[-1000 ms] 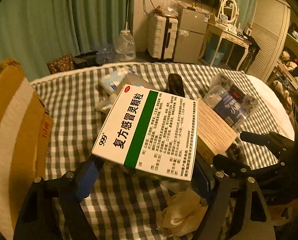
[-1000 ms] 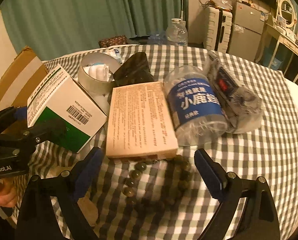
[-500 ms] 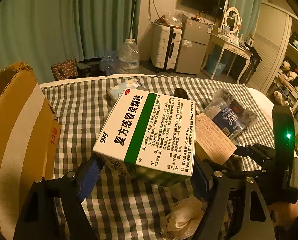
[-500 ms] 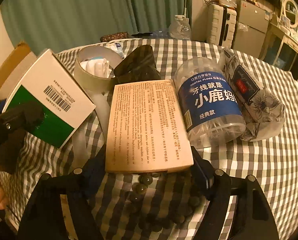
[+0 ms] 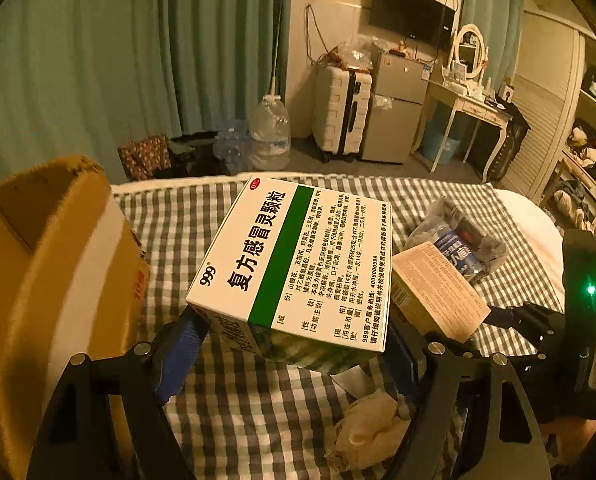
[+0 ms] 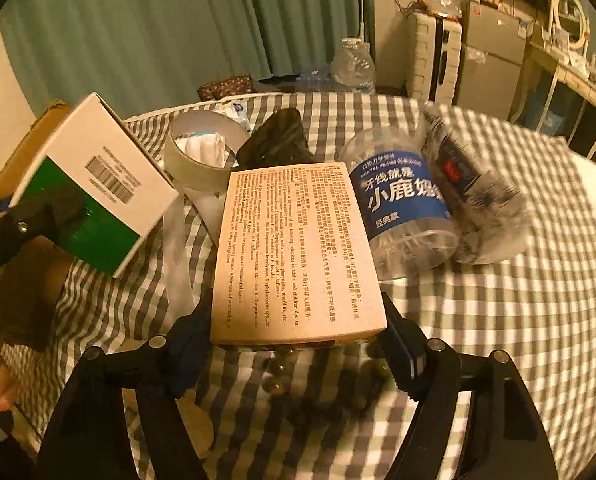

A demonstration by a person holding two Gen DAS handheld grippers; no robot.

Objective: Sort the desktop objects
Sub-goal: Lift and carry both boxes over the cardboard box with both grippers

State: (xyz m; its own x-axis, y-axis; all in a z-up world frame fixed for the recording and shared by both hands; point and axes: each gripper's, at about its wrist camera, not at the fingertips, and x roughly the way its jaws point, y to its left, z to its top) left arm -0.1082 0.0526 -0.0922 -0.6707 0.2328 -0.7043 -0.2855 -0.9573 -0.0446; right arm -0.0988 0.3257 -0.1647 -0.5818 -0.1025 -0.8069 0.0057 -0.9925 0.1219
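My left gripper (image 5: 294,344) is shut on a white and green medicine box (image 5: 294,264) and holds it above the checked tablecloth (image 5: 238,400). The same box shows at the left of the right wrist view (image 6: 94,184). My right gripper (image 6: 298,344) is shut on a tan flat box (image 6: 294,248) and holds its near end off the cloth. That tan box also shows in the left wrist view (image 5: 437,300). A bead bracelet (image 6: 278,376) lies under the tan box.
A cardboard box (image 5: 46,280) stands at the left. A dental floss jar (image 6: 401,208), a clear bag (image 6: 481,200), a tape roll (image 6: 202,156) and a black phone (image 6: 278,140) lie on the cloth. A crumpled tissue (image 5: 369,428) lies near the left gripper.
My left gripper has lifted the medicine box higher. My right gripper has moved forward and shut on the tan box, raising its near end.
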